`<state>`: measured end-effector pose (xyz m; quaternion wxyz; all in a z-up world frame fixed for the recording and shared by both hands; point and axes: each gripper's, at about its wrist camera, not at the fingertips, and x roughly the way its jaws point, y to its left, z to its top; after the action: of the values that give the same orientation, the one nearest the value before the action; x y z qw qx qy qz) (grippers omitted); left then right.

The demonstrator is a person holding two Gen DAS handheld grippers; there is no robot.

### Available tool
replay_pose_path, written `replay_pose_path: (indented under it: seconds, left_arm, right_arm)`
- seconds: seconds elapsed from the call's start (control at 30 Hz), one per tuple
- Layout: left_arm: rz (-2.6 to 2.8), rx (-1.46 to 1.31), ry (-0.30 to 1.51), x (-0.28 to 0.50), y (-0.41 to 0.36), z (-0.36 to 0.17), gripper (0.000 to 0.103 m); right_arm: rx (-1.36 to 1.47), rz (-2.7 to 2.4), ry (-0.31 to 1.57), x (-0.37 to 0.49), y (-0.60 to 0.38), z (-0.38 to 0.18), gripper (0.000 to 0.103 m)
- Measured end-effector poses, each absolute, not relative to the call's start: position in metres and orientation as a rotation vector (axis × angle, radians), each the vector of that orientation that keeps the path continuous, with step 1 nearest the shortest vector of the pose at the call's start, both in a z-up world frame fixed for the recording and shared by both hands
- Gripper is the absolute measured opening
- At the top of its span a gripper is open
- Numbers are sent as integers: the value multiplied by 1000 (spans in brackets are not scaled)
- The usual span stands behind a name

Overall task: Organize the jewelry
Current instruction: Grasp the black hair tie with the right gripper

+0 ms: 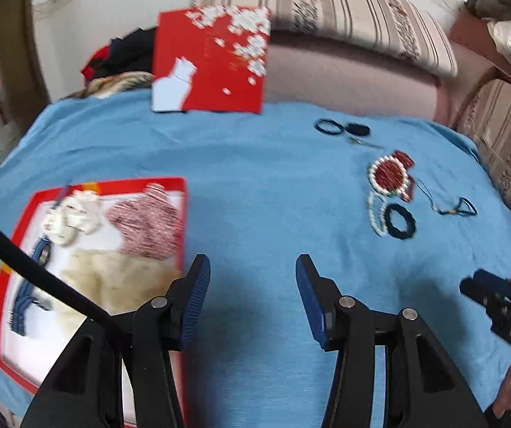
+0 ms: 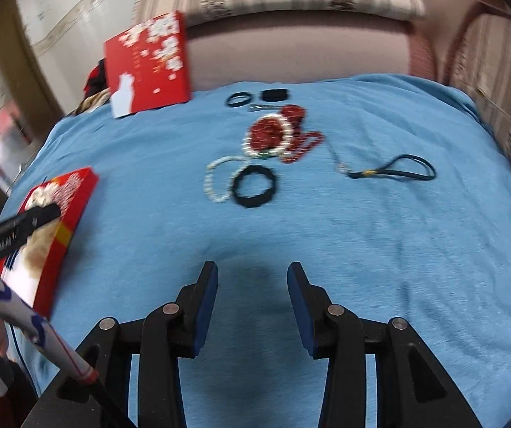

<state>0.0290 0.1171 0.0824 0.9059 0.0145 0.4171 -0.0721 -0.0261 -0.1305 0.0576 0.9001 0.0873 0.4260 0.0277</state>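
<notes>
A red open box (image 1: 180,221) lies on the blue cloth (image 1: 262,185) at the left, holding white and red-striped pieces and blue bands; it also shows in the right wrist view (image 2: 77,207). Loose jewelry lies on the cloth: a red beaded piece with a white bead ring (image 2: 268,135), a pearl bracelet (image 2: 214,178), a black band (image 2: 254,186), a dark cord loop (image 2: 403,169) and small black rings (image 2: 239,100). My left gripper (image 1: 252,278) is open and empty beside the box. My right gripper (image 2: 252,285) is open and empty, short of the jewelry.
The red box lid (image 1: 212,60) with white flowers leans at the back of the cloth. A striped sofa (image 1: 344,7) stands behind. The right gripper shows at the left wrist view's right edge (image 1: 498,303). A black cable (image 1: 23,264) crosses the box.
</notes>
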Motion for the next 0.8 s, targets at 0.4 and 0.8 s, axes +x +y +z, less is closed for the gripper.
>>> replay_pose_path:
  seconds: [0.4, 0.8]
  left_arm:
    - [-177, 13, 915, 49, 96, 58, 49]
    - [-259, 12, 930, 66, 75, 48, 49]
  right_arm:
    - [249, 50, 879, 52, -158, 31, 44]
    - [247, 86, 921, 93, -149, 6, 7]
